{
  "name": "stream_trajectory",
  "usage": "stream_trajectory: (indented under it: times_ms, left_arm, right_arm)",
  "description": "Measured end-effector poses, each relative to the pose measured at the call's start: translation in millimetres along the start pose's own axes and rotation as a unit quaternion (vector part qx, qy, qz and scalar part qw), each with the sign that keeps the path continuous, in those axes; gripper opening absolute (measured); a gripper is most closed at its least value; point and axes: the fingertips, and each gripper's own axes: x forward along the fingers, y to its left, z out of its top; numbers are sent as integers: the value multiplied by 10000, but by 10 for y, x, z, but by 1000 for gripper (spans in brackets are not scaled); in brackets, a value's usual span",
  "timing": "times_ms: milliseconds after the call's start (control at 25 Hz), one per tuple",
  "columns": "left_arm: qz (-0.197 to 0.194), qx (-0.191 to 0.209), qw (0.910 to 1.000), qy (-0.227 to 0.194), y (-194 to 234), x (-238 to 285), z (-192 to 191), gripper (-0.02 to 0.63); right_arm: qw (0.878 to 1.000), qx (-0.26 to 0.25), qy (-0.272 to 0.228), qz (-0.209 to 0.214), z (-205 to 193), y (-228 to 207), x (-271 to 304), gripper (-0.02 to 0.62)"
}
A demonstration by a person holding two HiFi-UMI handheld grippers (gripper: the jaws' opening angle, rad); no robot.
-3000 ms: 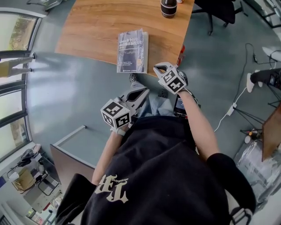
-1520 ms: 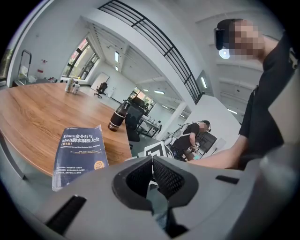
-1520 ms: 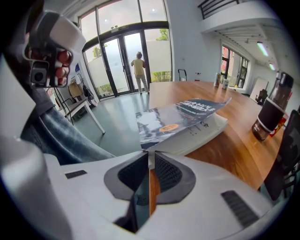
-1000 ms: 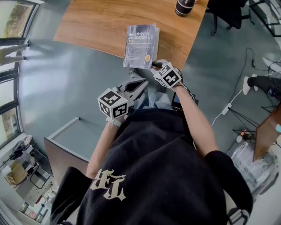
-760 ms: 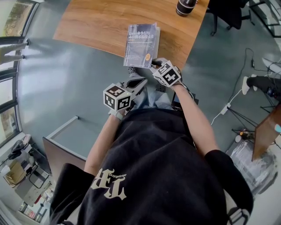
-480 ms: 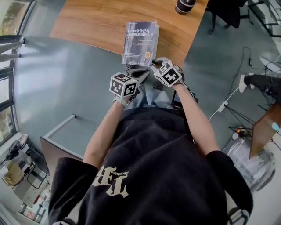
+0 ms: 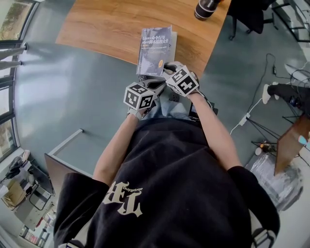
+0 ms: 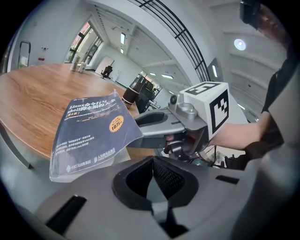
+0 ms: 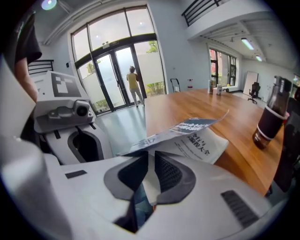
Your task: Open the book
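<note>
- The book (image 7: 156, 48) lies face up at the near edge of the wooden table (image 7: 101, 26), with its near end reaching that edge.
- The right gripper (image 7: 168, 68) is at the book's near right corner. In the right gripper view its fingers (image 9: 166, 171) pinch the front cover (image 9: 192, 125), and the blue sheet runs between them.
- The cover is lifted and bowed off the block of pages. A white printed page (image 9: 199, 144) shows beneath it.
- The left gripper (image 7: 157, 84) hangs just beside the right one, off the table edge and below the book's near end. Its fingers (image 8: 166, 176) are pressed together with nothing between them.
- From the left gripper view the raised cover curls toward the right gripper.
- A dark tumbler (image 7: 204, 8) stands far back on the table, well apart from the book.
</note>
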Motion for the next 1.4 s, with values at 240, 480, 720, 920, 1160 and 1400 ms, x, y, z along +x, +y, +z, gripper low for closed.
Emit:
stream_trajectory:
  times_ms: [240, 480, 720, 920, 1160, 1400]
  left_arm:
    - [-49, -108, 9998, 168, 200, -7, -2, 8]
    - [-44, -397, 9992, 95, 506, 145, 31, 8]
    - [532, -1300, 9831, -1176, 1053, -241, 449, 8]
    - [1098, -1846, 9626, -1650, 1640, -673, 501, 8]
    - [1247, -1825, 9668, -1283, 1970, -714, 433, 8]
    - [961, -1309, 9835, -794, 1936, -564, 589, 8]
  right_arm:
    - [9990, -350, -106, 242, 490, 154, 246, 32]
    - [9971, -599, 49, 475, 781, 324, 452, 32]
    - [9963, -725, -121, 442, 970, 273, 417, 32]
    - [9990, -407, -2, 205, 838, 65, 417, 32]
    - [9986, 135, 464, -219, 371, -289, 393, 32]
    - [9778, 1350, 689, -1444, -63, -1058, 284, 32]
